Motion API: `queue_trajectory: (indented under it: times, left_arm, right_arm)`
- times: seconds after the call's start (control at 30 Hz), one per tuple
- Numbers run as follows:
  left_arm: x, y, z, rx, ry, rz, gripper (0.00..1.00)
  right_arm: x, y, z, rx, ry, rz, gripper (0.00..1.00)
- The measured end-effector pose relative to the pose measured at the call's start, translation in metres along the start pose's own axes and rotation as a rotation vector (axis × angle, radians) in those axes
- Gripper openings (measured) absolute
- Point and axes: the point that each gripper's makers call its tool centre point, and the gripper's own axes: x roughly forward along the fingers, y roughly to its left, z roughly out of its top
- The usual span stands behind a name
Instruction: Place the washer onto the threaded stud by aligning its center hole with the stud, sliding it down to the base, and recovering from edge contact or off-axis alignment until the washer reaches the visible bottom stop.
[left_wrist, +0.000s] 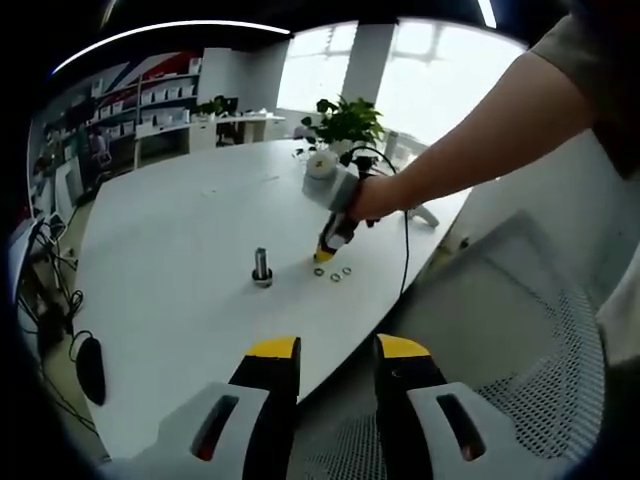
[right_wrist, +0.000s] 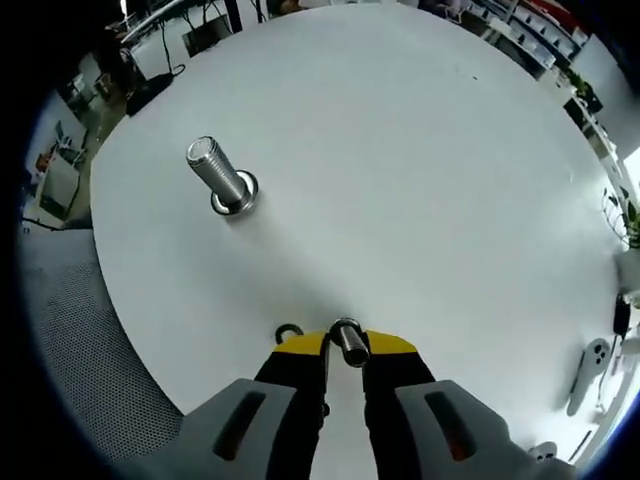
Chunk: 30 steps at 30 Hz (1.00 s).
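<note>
**Asker:** Between your right fingers, what did you have?

**Me:** Between the yellow tips of my right gripper (right_wrist: 345, 350) sat a washer (right_wrist: 346, 340), the jaws closed on it, standing on edge just above the white table (right_wrist: 420, 180). A second washer (right_wrist: 288, 331) lay flat on the table touching my left jaw tip. My left gripper (left_wrist: 336, 352) was held back off the table's near edge, over a mesh chair (left_wrist: 520, 360), jaws apart and holding nothing.

**Asker:** And the stud?

**Me:** The threaded stud (right_wrist: 222, 178) stood upright on its base, well apart from my right gripper and nearer the table's edge on the chair side. In the left gripper view the spare washers (left_wrist: 333, 272) lay beside my right gripper's tip.

**Asker:** What worried you?

**Me:** The grip, mostly. I judged the washer was pinched on its rim, so it could pivot or squirt out if it met the stud top off-centre. Held on edge, it would need turning flat before its hole could line up. Come in tilted and it would likely catch on the threads and jam partway. The stud looked unfixed too, so a sideways nudge might tip it. And lifting off could drag the loose washer along.
</note>
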Motion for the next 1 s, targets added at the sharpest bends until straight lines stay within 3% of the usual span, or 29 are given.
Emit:
queue_trajectory:
  times: [0.17,0.6,1.0]
  left_arm:
    - [0.0,0.0,0.0,0.0,-0.002,-0.003,0.27]
    - [0.0,-0.002,0.0,0.007,-0.001,-0.006,0.27]
    - [-0.001,0.0,-0.001,0.006,-0.001,0.004,0.27]
  right_arm:
    - [-0.006,-0.001,-0.009,0.028,0.0,0.002,0.17]
    - [-0.012,0.012,-0.061,0.047,0.061,0.025,0.22]
    - [-0.011,0.022,-0.061,0.033,0.042,0.037,0.23]
